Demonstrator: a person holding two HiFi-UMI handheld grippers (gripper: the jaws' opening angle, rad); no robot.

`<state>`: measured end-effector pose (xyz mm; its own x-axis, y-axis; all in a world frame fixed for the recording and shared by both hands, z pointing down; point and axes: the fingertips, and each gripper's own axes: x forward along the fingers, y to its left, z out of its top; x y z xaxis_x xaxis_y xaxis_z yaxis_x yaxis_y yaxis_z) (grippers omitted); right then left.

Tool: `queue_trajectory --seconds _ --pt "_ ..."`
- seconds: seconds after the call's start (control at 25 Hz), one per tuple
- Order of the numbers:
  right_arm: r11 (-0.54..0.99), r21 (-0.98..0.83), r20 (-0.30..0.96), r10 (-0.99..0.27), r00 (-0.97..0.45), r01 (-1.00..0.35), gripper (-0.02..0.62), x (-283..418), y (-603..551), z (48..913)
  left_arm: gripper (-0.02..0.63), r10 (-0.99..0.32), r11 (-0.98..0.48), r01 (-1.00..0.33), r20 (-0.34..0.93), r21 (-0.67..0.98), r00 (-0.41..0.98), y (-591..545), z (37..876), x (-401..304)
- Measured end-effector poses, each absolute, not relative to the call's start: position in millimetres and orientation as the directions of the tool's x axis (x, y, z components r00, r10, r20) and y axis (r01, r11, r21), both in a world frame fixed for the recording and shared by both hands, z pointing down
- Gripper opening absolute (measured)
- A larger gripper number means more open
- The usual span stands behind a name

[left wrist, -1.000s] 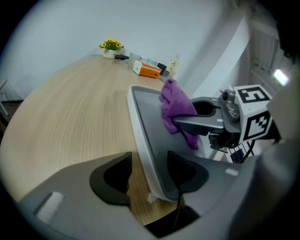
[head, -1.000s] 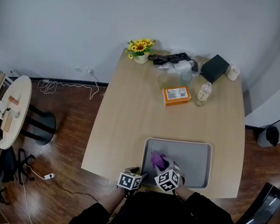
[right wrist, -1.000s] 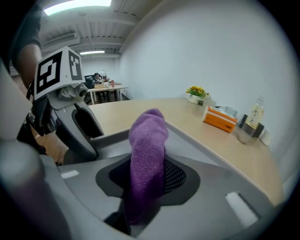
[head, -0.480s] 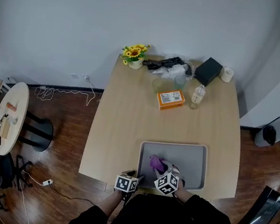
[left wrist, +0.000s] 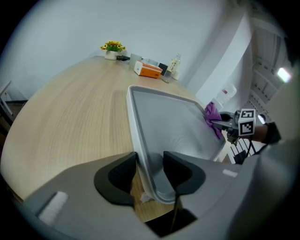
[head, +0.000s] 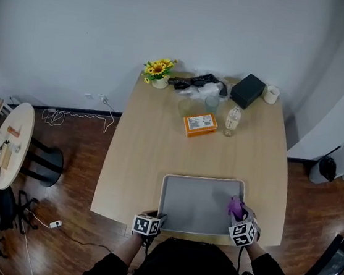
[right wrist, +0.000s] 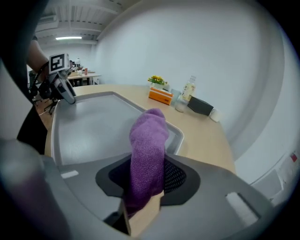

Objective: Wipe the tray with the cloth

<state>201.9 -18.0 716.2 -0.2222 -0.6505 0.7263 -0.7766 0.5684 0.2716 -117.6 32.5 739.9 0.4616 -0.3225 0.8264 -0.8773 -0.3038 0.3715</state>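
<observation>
Left gripper [left wrist: 149, 171] pins the tray [head: 204, 179] at its near-left corner; cloth [right wrist: 149, 140] is at the near-right corner.
Left jaws have just been closing and now pinch the tray rim. Right gripper [right wrist: 147, 176] is clenched on the purple cloth, floor contact unclear. The tray's long axis follows the table [head: 153, 138] near edge, so the bare floor lies left of the cloth and farther out. Likely a right-hand sweep.

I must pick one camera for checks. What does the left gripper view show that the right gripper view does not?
Only the left gripper view: close up, the jaws of the left gripper, which have just been closing, the rim of the tray between them. Only the right gripper view: close up, the right gripper clamped on the cloth. Both: tray, cloth, orange box, flowers.
</observation>
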Motion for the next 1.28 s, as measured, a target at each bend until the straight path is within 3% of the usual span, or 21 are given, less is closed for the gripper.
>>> queue_trajectory --seconds 0.2,0.32,0.52,0.72,0.84,1.08,1.28 --pt "0.585 0.326 0.738 -0.648 -0.187 -0.743 0.137 193.2 -16.8 718.6 0.167 -0.328 -0.289 -0.878 0.822 0.381 0.465 34.1 740.7 -116.6" --pt "0.625 0.291 0.743 -0.624 -0.240 -0.724 0.137 159.7 -20.0 718.5 0.167 -0.322 -0.295 -0.874 0.821 0.387 0.472 32.4 740.6 -116.6" --pt "0.718 0.228 0.719 -0.580 -0.383 -0.657 0.138 54.2 -26.1 719.3 0.167 -0.307 -0.310 -0.860 0.814 0.405 0.494 32.2 741.0 -116.9" --pt "0.848 0.166 0.713 -0.456 -0.533 -0.503 0.138 -71.8 -12.9 719.0 0.167 -0.286 -0.326 -0.849 0.812 0.416 0.508 35.0 740.6 -117.8" --pt "0.876 0.129 0.718 -0.405 -0.565 -0.464 0.128 -110.4 0.9 719.9 0.170 -0.270 -0.357 -0.832 0.806 0.424 0.527 33.9 740.4 -116.0" --pt "0.871 0.134 0.715 -0.415 -0.563 -0.472 0.132 -103.7 2.0 718.9 0.175 -0.244 -0.363 -0.822 0.807 0.439 0.538 34.5 740.3 -119.7" --pt "0.809 0.203 0.726 -0.503 -0.469 -0.552 0.133 -21.1 -5.7 717.4 0.175 -0.255 -0.356 -0.821 0.799 0.445 0.544 28.8 738.0 -121.3"
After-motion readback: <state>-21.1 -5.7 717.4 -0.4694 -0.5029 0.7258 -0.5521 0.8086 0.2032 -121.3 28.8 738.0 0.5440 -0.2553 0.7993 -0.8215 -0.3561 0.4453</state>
